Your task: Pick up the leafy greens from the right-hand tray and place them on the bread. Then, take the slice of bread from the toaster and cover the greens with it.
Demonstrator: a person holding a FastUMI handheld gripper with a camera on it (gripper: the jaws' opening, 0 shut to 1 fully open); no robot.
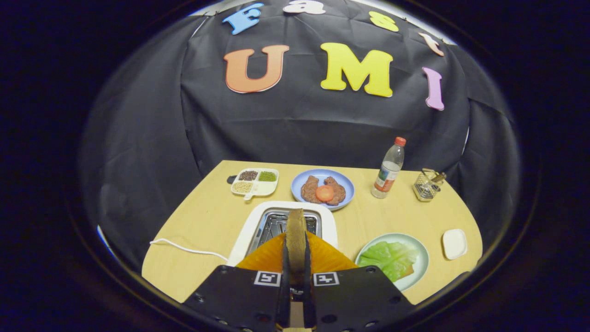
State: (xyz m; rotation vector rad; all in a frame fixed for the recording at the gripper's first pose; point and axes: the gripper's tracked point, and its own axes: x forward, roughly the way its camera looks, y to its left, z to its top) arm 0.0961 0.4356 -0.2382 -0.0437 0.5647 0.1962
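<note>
My gripper [295,258] is closed tight on a slice of bread [295,230]. Both fingers press on its flat sides, and the slice stands upright on its edge between them, with its brown crust turned to me. The slice is above the toaster [322,216], which is white with a metal slot on top. The low end of the slice is hidden by my fingers, so I cannot tell if it is free of the slot or not. A white cord [184,248] goes from the toaster to the left across the table [203,216].

Just right of the toaster is a pale green plate [420,267]. On it lie the greens [389,258], one big leaf, and under the leaf a brown edge shows [405,273], which seems to be the other bread. Right of this plate is a small white dish [454,243].

Beyond the toaster is a blue plate [346,184] with two brown patties [313,189] and a tomato slice [325,193] on top of them. Left of it is a white tray [272,185] with four compartments; three hold grains or beans of different colour. Right of the blue plate stands a bottle [390,169] with a red cap, and further right a small wire basket [426,186].
</note>
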